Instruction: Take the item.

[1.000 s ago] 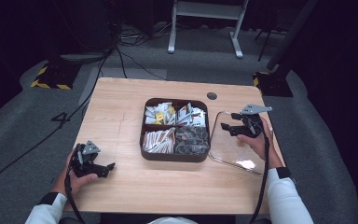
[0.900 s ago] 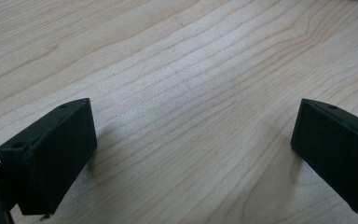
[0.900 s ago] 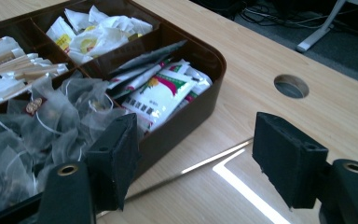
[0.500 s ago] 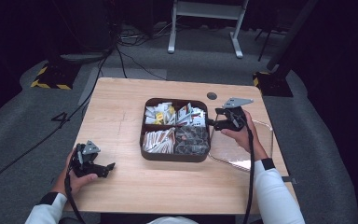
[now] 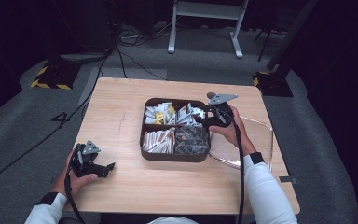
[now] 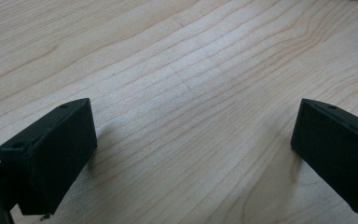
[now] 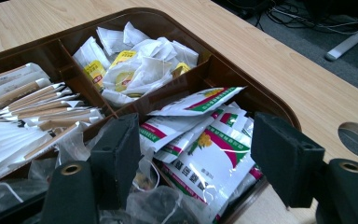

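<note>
Tray (image 5: pixel 176 157) at table (image 5: pixel 121 107) centre, bare wood toward 9 o'clock. Right gripper (image 5: pixel 204 116), jaws wide, empty, moved from lid (image 5: pixel 256 144) over sachets (image 7: pixel 214 154). Left gripper (image 5: pixel 103 169) unmoved, jaws wide, empty.

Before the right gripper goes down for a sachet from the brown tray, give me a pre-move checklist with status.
1. Right gripper jaws open: ok, wide apart, nothing between the pads.
2. Right gripper over target: ok, it hangs above the white sachets with red and green print in the tray's compartment.
3. One sachet singled out: not ok, they overlap in a loose pile.
4. Brown four-compartment tray flat on the wooden table: ok.
5. Left gripper out of the way: ok, open, low over bare wood near the table's front left corner.
6. Clear plastic lid away from the tray opening: ok, it lies to the tray's right.
</note>
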The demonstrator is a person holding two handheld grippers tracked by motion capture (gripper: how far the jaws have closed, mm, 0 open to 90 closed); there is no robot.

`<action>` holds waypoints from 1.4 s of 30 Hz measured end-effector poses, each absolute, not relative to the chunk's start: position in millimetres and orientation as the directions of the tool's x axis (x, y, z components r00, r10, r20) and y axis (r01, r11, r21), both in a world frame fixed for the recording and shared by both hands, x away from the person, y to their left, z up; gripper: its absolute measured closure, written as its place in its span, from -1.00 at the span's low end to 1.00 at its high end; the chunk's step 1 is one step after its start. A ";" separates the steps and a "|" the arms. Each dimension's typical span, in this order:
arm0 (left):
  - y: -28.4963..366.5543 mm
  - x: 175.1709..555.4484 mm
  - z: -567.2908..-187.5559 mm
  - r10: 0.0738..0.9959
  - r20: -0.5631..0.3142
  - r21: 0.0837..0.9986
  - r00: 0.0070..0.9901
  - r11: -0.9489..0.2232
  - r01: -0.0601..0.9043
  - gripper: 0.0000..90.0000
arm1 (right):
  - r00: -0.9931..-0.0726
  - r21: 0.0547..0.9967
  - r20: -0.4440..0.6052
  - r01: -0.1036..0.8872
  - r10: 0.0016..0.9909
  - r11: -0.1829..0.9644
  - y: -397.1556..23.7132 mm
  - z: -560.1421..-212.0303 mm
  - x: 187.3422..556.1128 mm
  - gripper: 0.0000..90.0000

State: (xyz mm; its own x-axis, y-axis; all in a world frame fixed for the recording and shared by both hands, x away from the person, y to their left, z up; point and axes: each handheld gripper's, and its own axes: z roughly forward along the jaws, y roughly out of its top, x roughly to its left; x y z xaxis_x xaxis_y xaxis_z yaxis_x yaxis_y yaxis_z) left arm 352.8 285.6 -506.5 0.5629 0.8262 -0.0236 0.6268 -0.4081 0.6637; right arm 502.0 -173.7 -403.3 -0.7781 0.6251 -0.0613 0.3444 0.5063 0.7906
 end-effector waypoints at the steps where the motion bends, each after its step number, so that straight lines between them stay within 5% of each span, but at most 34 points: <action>1: 285.7 352.9 -506.4 0.826 -0.023 0.663 0.564 -0.410 0.627 -0.99 | -0.779 0.790 -0.060 0.346 0.625 0.507 -171.6 -403.4 503.0 -0.25; 42: 285.8 352.7 -506.3 0.826 -0.019 0.662 0.564 -0.412 0.626 -0.99 | -0.714 0.690 -0.026 0.494 0.700 0.529 -117.1 -440.8 556.8 -0.17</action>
